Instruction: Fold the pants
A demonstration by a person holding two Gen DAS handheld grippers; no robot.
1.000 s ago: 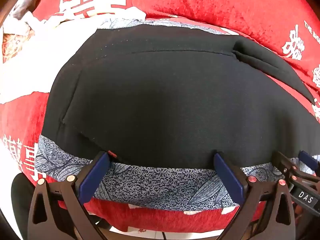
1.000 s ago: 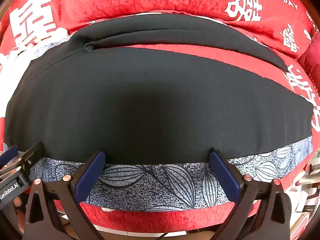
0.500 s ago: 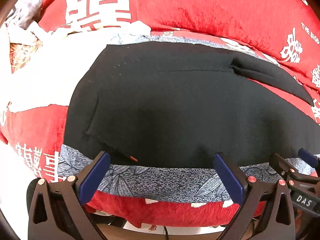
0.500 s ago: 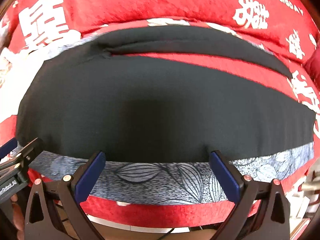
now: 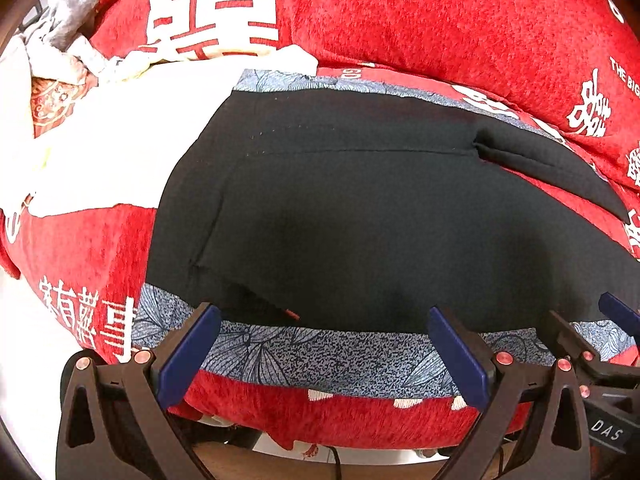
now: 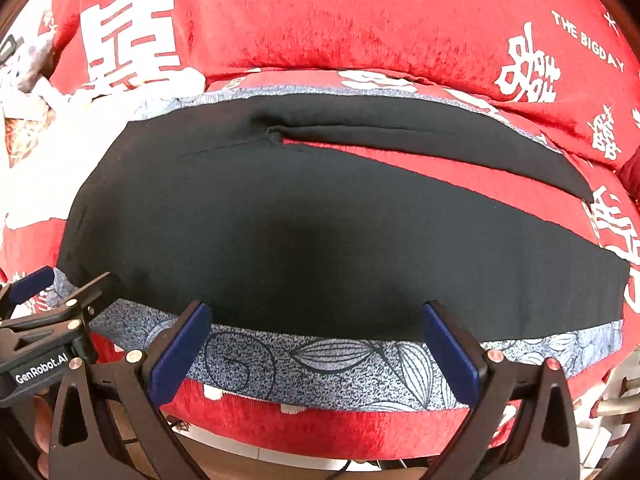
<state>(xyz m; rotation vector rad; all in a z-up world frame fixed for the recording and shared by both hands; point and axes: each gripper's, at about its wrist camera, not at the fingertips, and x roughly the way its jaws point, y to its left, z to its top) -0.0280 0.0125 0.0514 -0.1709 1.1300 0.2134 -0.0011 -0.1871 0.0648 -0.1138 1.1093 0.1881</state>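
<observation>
Black pants (image 5: 360, 220) lie flat on a blue-grey leaf-print cloth (image 5: 340, 356) over a red cushion seat. The waist end is at the left and the two legs run to the right. In the right wrist view the pants (image 6: 320, 220) show a far leg (image 6: 440, 136) split from the near one by a red gap. My left gripper (image 5: 320, 316) stands open at the near hem, holding nothing. My right gripper (image 6: 314, 312) is open too, just to its right along the same edge. Each one shows at the side of the other's view.
A red backrest cushion (image 5: 400, 20) with white characters rises behind the pants. A white cloth (image 5: 100, 140) lies left of the waist, with a heap of grey and white fabric (image 5: 68, 12) beyond it. The seat's front edge (image 6: 320, 428) drops off below the grippers.
Both grippers have drawn back from the pants, so more of the cushion and patterned cloth shows. The pants lie as before. Both pairs of jaws stayed open.
</observation>
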